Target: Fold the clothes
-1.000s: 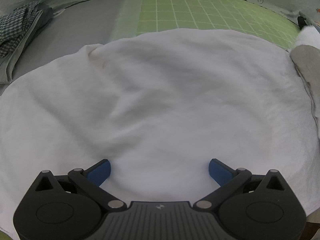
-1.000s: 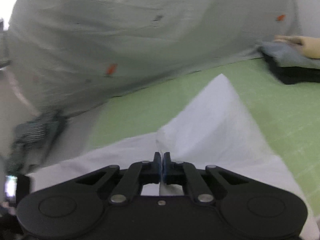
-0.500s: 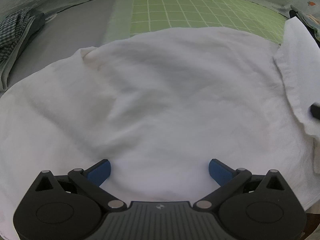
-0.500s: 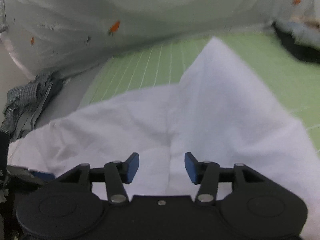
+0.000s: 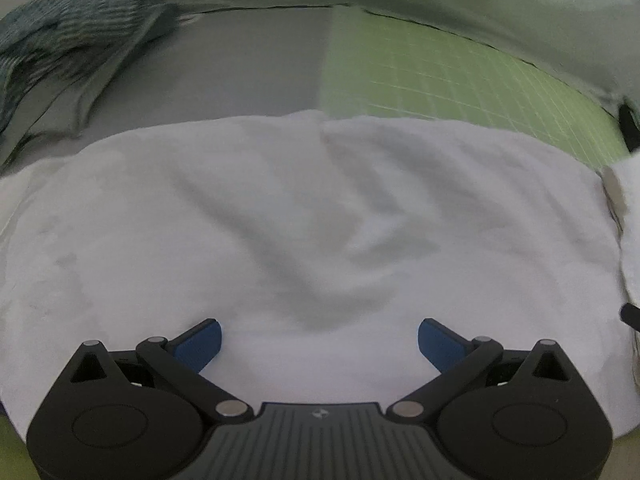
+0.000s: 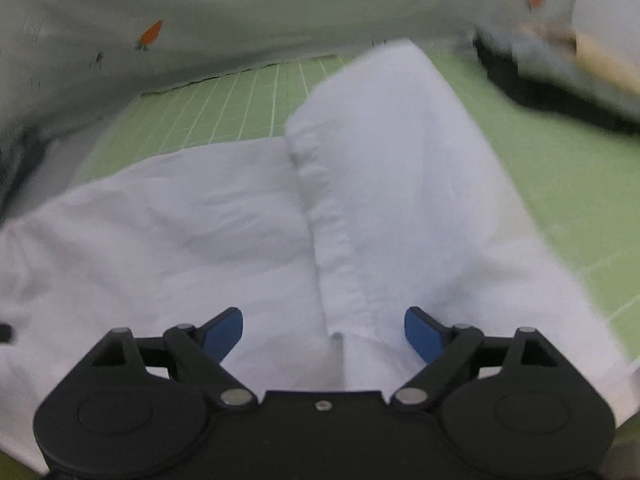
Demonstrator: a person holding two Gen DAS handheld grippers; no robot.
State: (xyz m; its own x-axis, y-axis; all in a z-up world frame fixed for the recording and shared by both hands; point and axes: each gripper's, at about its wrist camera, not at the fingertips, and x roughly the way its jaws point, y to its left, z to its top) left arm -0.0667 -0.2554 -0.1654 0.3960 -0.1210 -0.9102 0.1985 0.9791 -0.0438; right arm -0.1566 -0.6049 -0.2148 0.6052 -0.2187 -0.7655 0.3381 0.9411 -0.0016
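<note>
— That white cotton garment [image 6: 208,232] lies spread over the green grid cutting mat [image 6: 224,112] on the table, one hemmed flap [image 6: 392,184] turned in over it.

— Soft, light stuff — it'll sag and wrinkle unless pinched at a hem or corner.

— The right gripper [image 6: 323,330] has just been opening; jaws apart, the flap's edge loose between them.

— And the left gripper [image 5: 319,338]?

— Jaws apart too, over the rumpled middle, gripping nothing.

Soft matt white cloth garment [image 5: 320,220]
</note>
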